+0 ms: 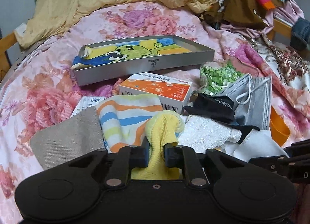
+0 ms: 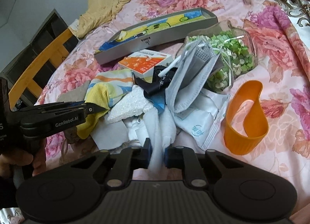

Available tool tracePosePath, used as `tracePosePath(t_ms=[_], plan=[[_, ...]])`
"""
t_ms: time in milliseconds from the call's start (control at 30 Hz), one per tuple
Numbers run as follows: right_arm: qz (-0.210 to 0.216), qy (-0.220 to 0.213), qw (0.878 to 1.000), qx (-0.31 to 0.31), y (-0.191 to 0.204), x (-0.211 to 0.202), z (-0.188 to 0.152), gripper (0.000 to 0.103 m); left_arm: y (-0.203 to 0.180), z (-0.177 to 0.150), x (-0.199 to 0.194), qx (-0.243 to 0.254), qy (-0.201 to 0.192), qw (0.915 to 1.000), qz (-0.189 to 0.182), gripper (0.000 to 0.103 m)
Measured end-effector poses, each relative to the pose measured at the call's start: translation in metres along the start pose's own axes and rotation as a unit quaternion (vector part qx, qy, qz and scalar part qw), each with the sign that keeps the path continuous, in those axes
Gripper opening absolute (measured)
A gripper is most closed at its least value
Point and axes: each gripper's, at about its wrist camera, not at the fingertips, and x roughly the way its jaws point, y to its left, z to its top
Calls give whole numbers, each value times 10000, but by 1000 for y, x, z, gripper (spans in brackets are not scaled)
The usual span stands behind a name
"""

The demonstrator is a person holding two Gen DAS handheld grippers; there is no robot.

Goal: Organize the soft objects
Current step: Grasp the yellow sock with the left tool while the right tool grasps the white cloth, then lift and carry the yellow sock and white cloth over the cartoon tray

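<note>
Left gripper is pinching yellow cloth; right gripper is pinching white cloth. Grey tray is holding cartoon towel; jar is holding green bits.

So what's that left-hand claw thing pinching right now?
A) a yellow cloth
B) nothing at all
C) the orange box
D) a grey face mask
A: in the left wrist view the left gripper has its jaws closed on the yellow cloth, bunching it up, while the orange box and the grey face mask lie untouched further back on the bed.
</note>
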Motion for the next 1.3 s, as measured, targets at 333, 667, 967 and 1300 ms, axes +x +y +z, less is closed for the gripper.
tracePosePath(t_ms=[333,667,967,1300], plan=[[306,-434,9963,-672,22,-16,-6,7,-14,-4,-37,11,-138,9996,-262,11],[508,-1127,9855,-1164,39,-40,-13,7,-18,4,-85,-28,-326,9991,-257,10],[415,-1825,9738,-1294,41,-64,-7,7,-6,50,-110,-693,-860,9935,-267,10],[299,-2444,9619,-1185,40,-58,74,7,-7,105,-100,-886,-1500,9844,-254,10]])
